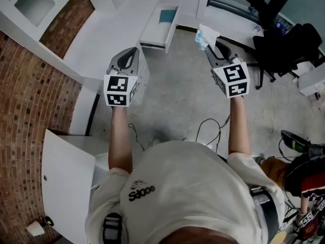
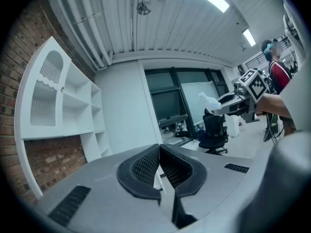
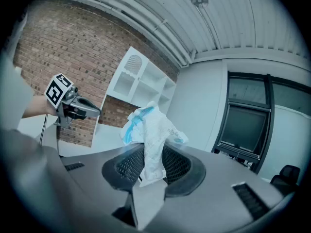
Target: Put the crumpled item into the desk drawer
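Brick wall runs off to the outside of our left gripper, and that one has nothing in it. Its jaws are closed up, tips meeting, with no gap to speak of. It hangs just beside the corner of the white desk.

Ahead of both tongs and between them, a bit nearer the left one, the desk drawer stands pulled out, so the way in looks open already.

Our right gripper has the crumpled item, a white wad with blue print. The jaws are clamped on its lower tail, and most of it puffs out past the jaw tips. It's up in the air and well short of the drawer.

What we'd worry about:
- The grip is only on a thin tail. A quick swing toward the drawer could let the wad slide out and drop on the floor.
- It's light and springy. If we let go above the rim rather than down inside, it could catch on the edge or roll off.
- The left tongs sit close to the desk, so they could bump it as we lean in.
- Cables lie on the floor below the right gripper, which could trip us as we step forward.

An office chair stands off to the outside of the right tongs, well apart.
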Demonstrator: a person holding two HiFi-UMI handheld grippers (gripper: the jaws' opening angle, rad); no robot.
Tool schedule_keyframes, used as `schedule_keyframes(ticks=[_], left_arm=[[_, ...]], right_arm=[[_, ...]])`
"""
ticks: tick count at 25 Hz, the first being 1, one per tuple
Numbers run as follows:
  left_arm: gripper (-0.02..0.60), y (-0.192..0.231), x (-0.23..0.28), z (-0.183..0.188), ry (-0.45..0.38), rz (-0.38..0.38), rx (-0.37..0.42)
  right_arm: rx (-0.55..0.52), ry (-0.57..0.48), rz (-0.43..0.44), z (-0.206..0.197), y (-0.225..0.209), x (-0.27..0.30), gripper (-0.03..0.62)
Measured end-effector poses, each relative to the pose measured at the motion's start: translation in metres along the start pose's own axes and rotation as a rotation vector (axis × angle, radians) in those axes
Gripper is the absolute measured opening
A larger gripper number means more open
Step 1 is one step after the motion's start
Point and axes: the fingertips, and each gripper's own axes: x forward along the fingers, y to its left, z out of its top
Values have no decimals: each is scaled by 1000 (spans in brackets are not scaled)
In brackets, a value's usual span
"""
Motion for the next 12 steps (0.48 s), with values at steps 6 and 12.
schedule_keyframes(ticks=[6,12], left_arm=[[18,-23,0,-4,19,18,-4],[18,-55,4,-6,41,49,-27]], right_arm=[[23,-5,20,-17,-13,-17,107],[21,-8,56,-42,-32,-36,110]])
